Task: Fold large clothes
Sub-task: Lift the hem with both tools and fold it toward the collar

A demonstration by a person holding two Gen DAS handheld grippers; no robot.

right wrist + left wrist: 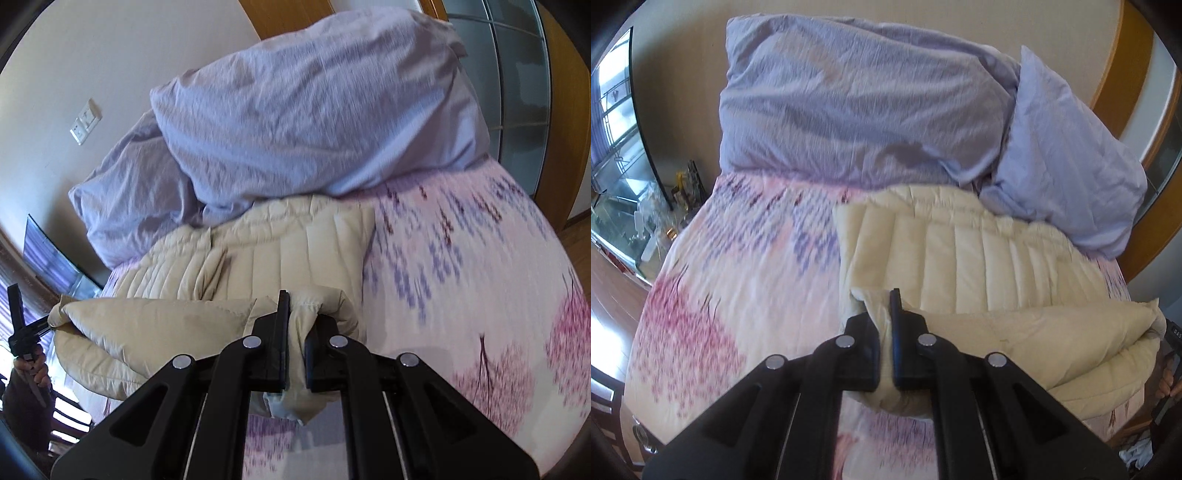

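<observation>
I have the left gripper (886,321) and right gripper (297,325) each clamped on the near hem of the cream quilted puffer jacket (960,254); its body lies ahead toward the lilac pillows (849,103), long axis spanning between my hands

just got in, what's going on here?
A person is folding a cream quilted jacket on a bed with a floral sheet. The left gripper and right gripper are each shut on its near edge, lifted off the sheet. Lilac bedding is piled behind.
</observation>
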